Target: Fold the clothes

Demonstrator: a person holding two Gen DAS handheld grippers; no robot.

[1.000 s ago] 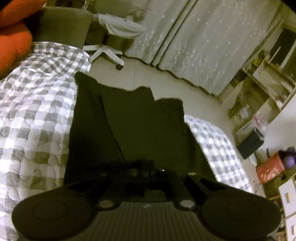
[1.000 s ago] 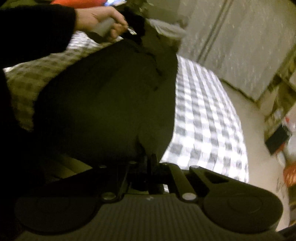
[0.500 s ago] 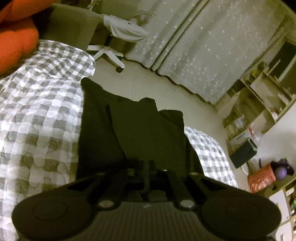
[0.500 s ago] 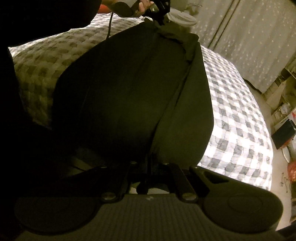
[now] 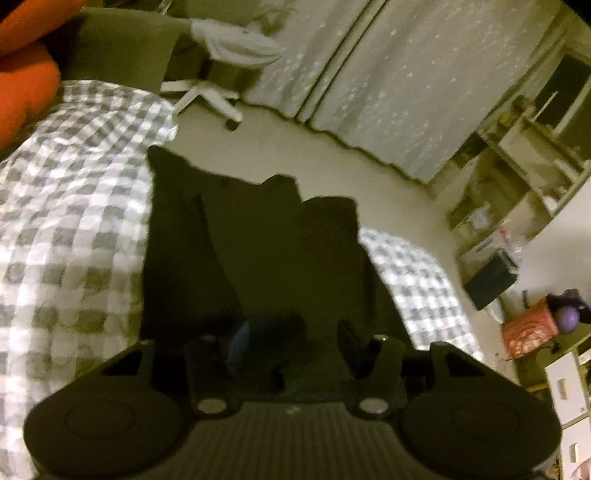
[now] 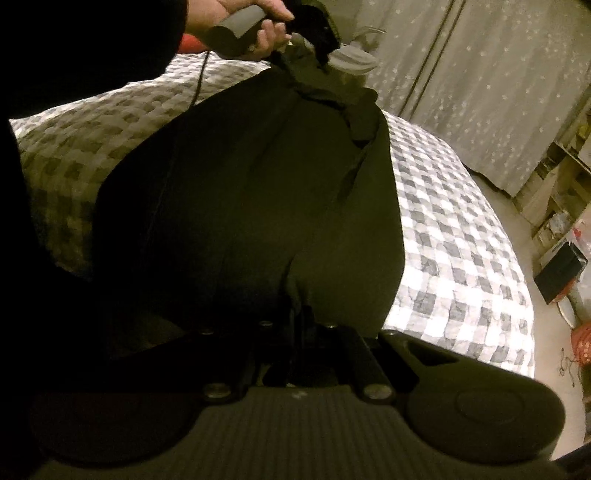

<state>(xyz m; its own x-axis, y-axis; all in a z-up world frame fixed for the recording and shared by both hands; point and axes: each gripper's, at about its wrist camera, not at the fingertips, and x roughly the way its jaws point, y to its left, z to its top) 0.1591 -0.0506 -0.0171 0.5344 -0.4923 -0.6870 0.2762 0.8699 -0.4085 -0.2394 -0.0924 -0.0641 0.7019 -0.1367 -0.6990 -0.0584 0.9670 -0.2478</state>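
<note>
Showing: a dark garment spread on a bed with a grey-and-white checked cover.
Garment: flat across the middle of the bed, its far end reaching past the bed's far edge in the left wrist view; one fold line runs along its length.
Left tongs: jaws opening, dark cloth lying between them, the pads no longer pressing on it.
Left hand: seen from the right wrist view at the garment's far end, gripping the handle of the left tongs above bunched cloth.
Right tongs: clenched on the near edge of the garment, the cloth drawn into the closed jaws.
Surroundings: pale curtains, a white swivel chair, an orange cushion at the bed's far left corner.
</note>
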